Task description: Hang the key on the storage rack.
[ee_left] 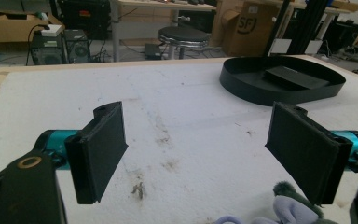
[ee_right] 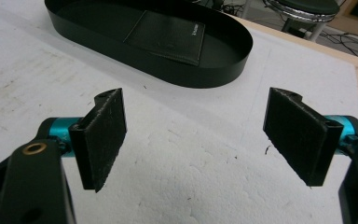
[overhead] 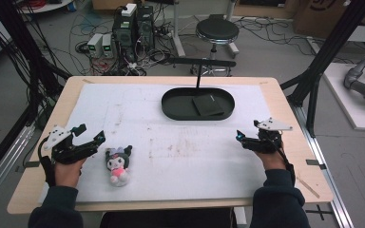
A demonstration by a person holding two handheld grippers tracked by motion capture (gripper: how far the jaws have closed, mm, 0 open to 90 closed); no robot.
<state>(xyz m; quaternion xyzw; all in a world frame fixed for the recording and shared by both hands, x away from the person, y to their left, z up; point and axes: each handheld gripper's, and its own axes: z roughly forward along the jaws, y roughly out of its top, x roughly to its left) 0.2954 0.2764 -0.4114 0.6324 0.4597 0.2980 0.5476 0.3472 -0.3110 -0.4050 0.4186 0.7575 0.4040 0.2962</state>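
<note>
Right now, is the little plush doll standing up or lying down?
Lying down. The pink-and-black plush doll lies flat on the white foam mat, beside the left gripper.

1 plush toy point(overhead: 118, 165), 1 black oval tray point(overhead: 171, 107), 1 black wallet point(overhead: 207, 105), 2 tools.

open foam mat point(overhead: 171, 156), tray point(overhead: 171, 105) far side

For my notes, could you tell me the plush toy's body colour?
Pink, on the plush toy, clearest in the high view.
</note>
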